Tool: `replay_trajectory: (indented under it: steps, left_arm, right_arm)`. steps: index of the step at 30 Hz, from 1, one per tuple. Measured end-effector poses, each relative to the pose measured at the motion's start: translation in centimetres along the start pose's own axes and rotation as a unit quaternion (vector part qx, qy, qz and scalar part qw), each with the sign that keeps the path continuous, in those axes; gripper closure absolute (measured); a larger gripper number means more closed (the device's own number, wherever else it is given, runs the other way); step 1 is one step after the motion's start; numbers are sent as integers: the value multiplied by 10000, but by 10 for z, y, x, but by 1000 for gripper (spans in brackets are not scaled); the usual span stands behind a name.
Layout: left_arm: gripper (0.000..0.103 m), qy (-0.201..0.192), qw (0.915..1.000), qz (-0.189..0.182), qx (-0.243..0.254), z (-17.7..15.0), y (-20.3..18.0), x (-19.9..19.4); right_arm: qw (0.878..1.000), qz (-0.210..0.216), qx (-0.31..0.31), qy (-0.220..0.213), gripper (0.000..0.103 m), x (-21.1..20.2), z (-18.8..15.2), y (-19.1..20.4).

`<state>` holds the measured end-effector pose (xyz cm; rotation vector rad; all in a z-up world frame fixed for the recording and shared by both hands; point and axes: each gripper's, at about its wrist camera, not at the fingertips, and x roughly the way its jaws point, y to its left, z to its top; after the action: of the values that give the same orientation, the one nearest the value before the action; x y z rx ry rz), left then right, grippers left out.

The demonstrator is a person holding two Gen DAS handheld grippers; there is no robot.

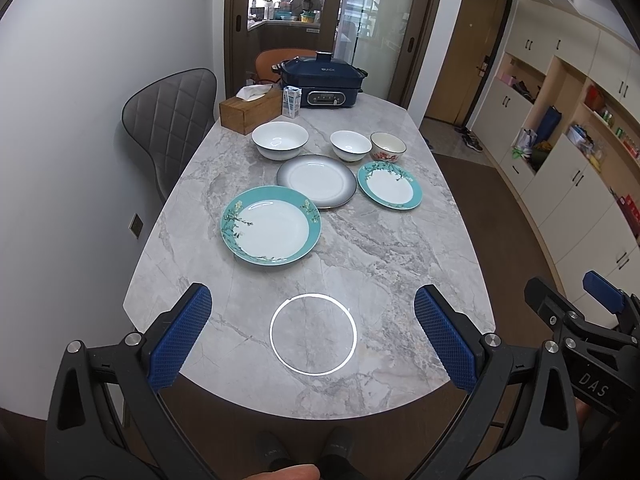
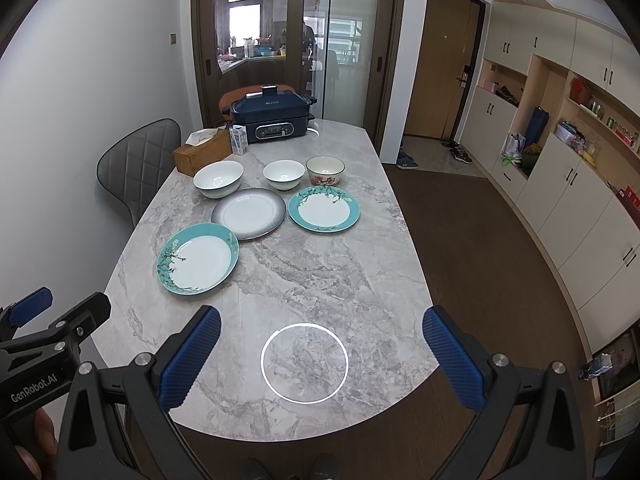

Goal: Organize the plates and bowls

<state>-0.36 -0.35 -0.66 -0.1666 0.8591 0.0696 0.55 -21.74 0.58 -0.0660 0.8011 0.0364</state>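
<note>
On the marble table point(image 1: 360, 264) lie a large teal-rimmed plate point(image 1: 271, 225) point(image 2: 197, 258), a grey-rimmed plate point(image 1: 317, 180) point(image 2: 249, 213) and a smaller teal plate point(image 1: 390, 185) point(image 2: 324, 208). Behind them stand a large white bowl point(image 1: 280, 140) point(image 2: 218, 179), a small white bowl point(image 1: 351, 145) point(image 2: 283, 175) and a floral bowl point(image 1: 388, 146) point(image 2: 325, 171). My left gripper point(image 1: 312, 336) is open and empty above the near table edge. My right gripper point(image 2: 320, 354) is open and empty beside it, well short of the dishes.
A dark blue electric cooker point(image 1: 323, 80), a wooden tissue box point(image 1: 250, 110) and a small carton point(image 1: 291, 101) stand at the far end. A grey chair point(image 1: 168, 120) is on the left. White cabinets point(image 2: 580, 184) line the right wall. A white ring point(image 1: 313, 333) marks the near tabletop.
</note>
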Motion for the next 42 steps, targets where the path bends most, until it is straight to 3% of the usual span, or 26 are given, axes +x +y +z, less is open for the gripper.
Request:
replay_trajectory:
  steps: [42]
  left_arm:
    - [0,26,10000,-12,-9,0,0,3]
  right_arm:
    - [10000,-2,-4,29,0,2,-1,0]
